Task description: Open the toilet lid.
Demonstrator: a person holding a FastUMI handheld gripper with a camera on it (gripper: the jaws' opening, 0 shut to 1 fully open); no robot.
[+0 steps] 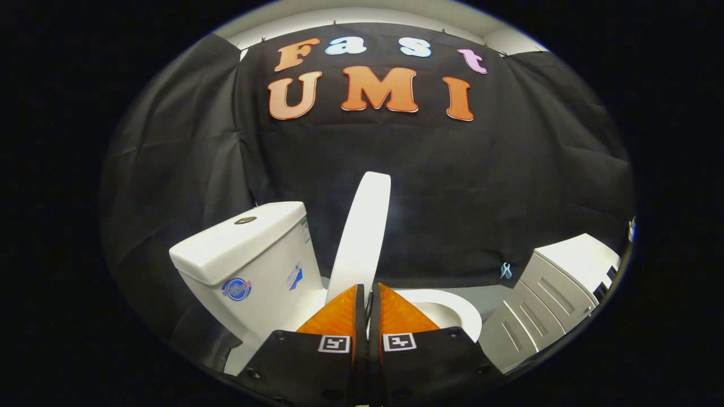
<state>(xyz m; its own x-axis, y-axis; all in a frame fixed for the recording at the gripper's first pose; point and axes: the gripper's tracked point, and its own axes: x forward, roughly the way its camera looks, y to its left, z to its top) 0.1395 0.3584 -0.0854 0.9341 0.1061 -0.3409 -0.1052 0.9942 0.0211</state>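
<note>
Hand-held gripper (368, 308), fingers nearly closed, pinches raised toilet lid (362, 232) edge, steadying it upright beside the tank (249, 254).

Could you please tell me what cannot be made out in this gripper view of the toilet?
- Toilet lid: raised, seen edge-on; its lower edge is hidden by the fingers, so any contact cannot be confirmed.
- Gripper: fingers nearly together; whether they pinch the lid is unclear.
- Bowl: mostly hidden behind the fingers.
- Tank stickers: too small to read.
- Cabinet: cut off at the edge.
</note>
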